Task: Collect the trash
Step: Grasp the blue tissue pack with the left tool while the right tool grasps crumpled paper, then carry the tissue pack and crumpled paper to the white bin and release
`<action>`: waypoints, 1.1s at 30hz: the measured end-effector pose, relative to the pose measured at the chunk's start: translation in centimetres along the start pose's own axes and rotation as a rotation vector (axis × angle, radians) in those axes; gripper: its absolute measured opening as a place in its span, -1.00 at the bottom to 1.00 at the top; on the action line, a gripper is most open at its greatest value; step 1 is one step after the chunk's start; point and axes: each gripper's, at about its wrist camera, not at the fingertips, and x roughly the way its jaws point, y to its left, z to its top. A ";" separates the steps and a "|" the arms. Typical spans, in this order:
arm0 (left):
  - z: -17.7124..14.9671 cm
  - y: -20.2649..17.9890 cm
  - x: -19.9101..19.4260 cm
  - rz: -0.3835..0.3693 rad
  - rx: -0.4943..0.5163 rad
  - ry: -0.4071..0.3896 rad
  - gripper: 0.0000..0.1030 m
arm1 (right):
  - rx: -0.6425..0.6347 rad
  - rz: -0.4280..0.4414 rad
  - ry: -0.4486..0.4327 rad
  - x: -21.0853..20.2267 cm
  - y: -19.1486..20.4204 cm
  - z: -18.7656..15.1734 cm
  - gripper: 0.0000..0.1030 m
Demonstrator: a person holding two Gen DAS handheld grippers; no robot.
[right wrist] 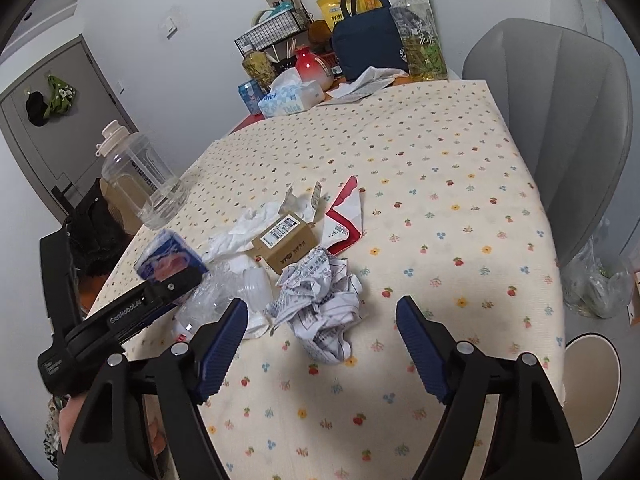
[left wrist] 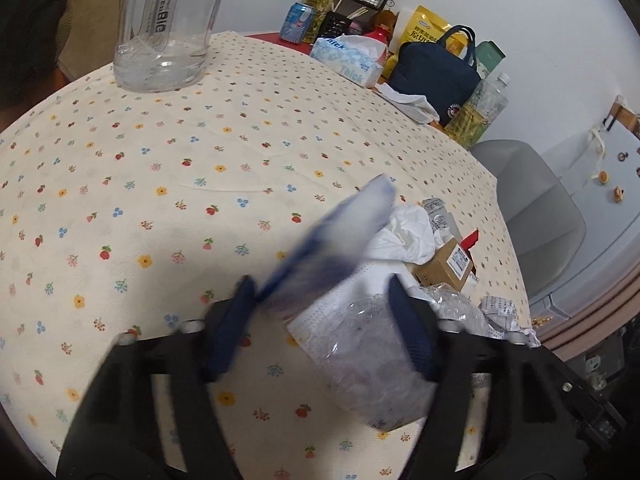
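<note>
Hovering open, right tongs [right wrist: 320, 344] near crumpled paper [right wrist: 320, 300]

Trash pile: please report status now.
Left gripper open, blurred blue-white packet between its fingers. Right gripper open, empty, facing crumpled paper. Trash pile on the table; nothing blocking.

Cream tablecloth [right wrist: 440, 184] with small red, yellow and blue flowers; brown box [right wrist: 282, 242]; navy bag [right wrist: 366, 46].
</note>
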 end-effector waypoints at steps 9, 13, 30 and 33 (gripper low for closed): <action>0.3 2.3 -2.2 -0.025 -0.043 -0.050 -0.81 | 0.013 0.005 0.033 1.8 0.2 -0.2 -0.24; 0.4 1.9 -3.6 -0.023 -0.022 -0.088 -0.82 | 0.001 0.015 0.009 0.8 0.6 -0.3 -0.41; -1.1 -5.6 -8.1 -0.125 0.112 -0.152 -0.82 | 0.031 0.012 -0.139 -7.1 -1.2 -1.0 -0.49; -1.8 -7.2 -7.7 -0.142 0.140 -0.140 -0.82 | 0.043 -0.010 -0.170 -8.9 -2.4 -1.2 -0.49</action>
